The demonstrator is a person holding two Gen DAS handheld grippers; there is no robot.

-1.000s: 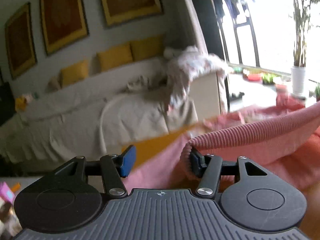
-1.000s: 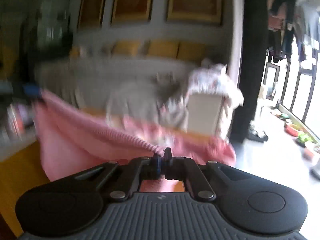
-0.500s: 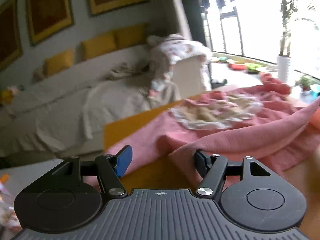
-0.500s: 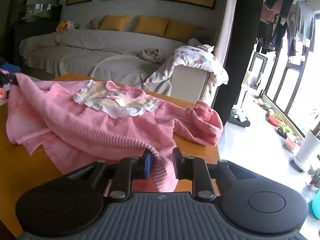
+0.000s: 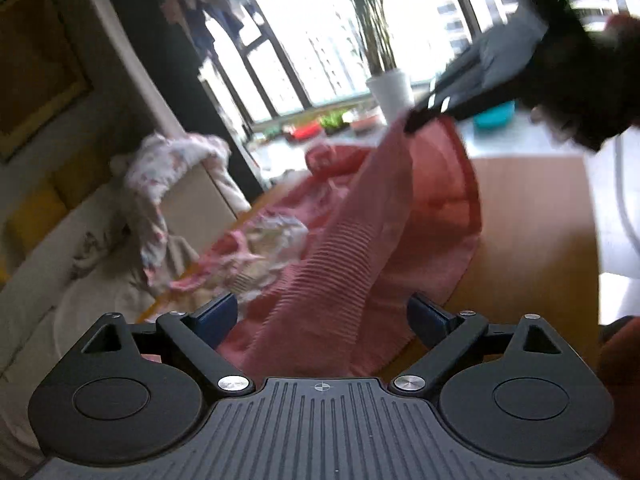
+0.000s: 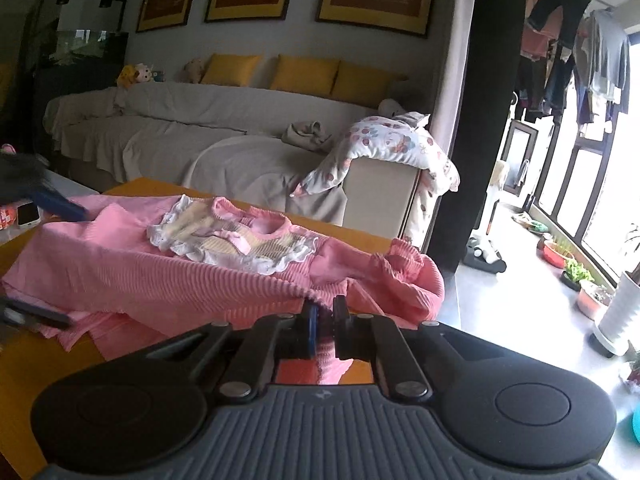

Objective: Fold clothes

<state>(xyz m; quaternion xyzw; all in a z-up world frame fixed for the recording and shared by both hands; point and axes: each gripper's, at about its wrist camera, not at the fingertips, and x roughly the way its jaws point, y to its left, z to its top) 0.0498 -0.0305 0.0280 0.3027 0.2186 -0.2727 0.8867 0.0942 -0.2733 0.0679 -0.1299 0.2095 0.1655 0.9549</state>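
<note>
Left fingers (image 5: pixel 320 314) opening, freed ribbed pink knit (image 6: pixel 168 280) slumped

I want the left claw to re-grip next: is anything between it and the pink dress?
Nothing visible. The left claw is opening, its fingers straddling the pink dress without pressing it. The right claw pinches the hem; only the wooden table lies beneath.

The right gripper (image 6: pixel 325 322) pinches the ribbed hem of a pink sweater (image 6: pixel 168 276) between its nearly closed jaws. The sweater lies spread on an orange table (image 6: pixel 24 364), its white frilled collar (image 6: pixel 224 240) facing up. Behind stands a covered sofa (image 6: pixel 192 132) with yellow cushions (image 6: pixel 304 74). A phone (image 6: pixel 28 215) lies at the left edge.
</note>
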